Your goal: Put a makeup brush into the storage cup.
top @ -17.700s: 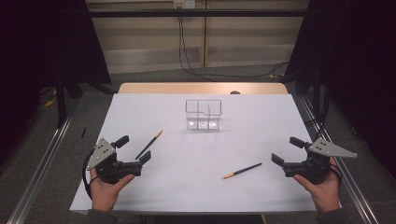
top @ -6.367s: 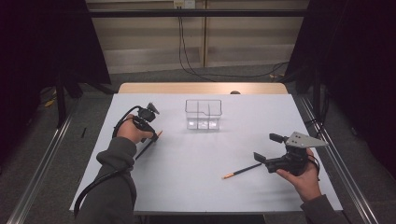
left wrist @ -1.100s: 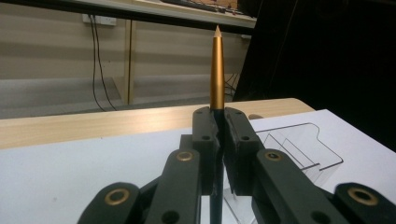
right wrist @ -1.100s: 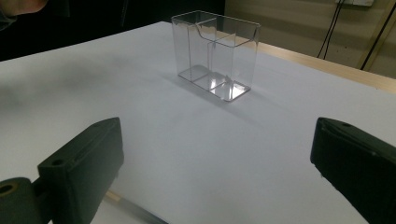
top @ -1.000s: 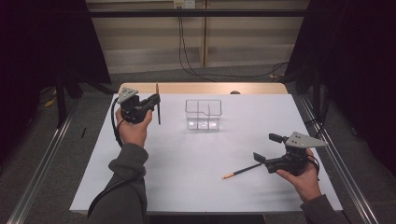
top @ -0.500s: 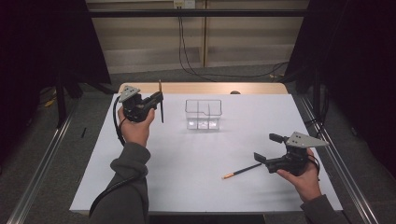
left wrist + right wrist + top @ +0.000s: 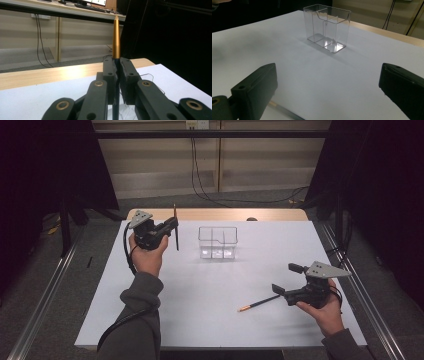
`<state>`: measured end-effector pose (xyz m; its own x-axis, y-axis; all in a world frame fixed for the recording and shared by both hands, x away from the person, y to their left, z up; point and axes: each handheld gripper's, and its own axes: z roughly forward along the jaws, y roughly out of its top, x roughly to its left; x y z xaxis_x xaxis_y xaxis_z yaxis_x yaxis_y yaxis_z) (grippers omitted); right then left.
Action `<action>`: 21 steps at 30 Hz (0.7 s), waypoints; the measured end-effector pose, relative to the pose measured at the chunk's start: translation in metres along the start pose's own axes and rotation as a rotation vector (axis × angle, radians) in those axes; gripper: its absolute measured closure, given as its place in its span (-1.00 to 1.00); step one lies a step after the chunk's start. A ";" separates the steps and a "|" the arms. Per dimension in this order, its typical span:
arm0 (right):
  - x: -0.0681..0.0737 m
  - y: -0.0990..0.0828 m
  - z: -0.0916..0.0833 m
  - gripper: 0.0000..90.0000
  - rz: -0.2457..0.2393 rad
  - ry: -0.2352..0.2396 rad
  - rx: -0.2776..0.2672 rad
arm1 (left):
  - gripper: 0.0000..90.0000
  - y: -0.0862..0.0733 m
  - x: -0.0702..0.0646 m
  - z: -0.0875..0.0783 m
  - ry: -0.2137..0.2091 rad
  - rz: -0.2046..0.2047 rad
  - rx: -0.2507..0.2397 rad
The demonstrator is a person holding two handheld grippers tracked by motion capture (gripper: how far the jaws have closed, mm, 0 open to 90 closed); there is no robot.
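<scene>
- A pencil (image 7: 175, 227) stands upright, pinched by the left hand-held gripper (image 7: 170, 226), held in the air to the left of the clear organizer (image 7: 218, 241) and apart from it.
- In the left gripper view the black jaws press together on the dark shaft, the gold end (image 7: 116, 37) rising above them.
- The organizer, with its inner dividers, stands upright on the white counter (image 7: 200, 300) near the far edge.
- A second pencil (image 7: 259, 303) lies flat on the counter, nearer the person than the organizer and to its right.
- The right hand-held gripper (image 7: 285, 280) sits at that pencil's dark end, its jaws spread wide; touch cannot be told.
</scene>
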<state>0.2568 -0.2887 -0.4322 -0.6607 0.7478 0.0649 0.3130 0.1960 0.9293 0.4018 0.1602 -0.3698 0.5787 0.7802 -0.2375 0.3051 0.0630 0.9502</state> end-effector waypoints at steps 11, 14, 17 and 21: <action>-0.001 0.000 0.000 -0.99 0.005 -0.005 0.003 | 0.86 0.003 -0.009 0.004 -0.024 0.010 -0.006; -0.001 0.000 0.000 -1.00 0.005 -0.002 0.005 | 0.86 0.004 -0.011 0.006 -0.031 0.014 -0.001; 0.000 0.000 0.000 -1.00 0.008 -0.005 0.009 | 0.86 0.004 -0.013 0.007 -0.037 0.014 0.000; 0.000 -0.001 0.000 -1.00 0.007 -0.005 0.011 | 0.86 0.005 -0.015 0.009 -0.045 0.011 -0.007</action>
<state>0.2573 -0.2889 -0.4329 -0.6553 0.7522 0.0691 0.3246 0.1978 0.9249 0.4013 0.1433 -0.3634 0.6152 0.7522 -0.2359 0.2934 0.0593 0.9541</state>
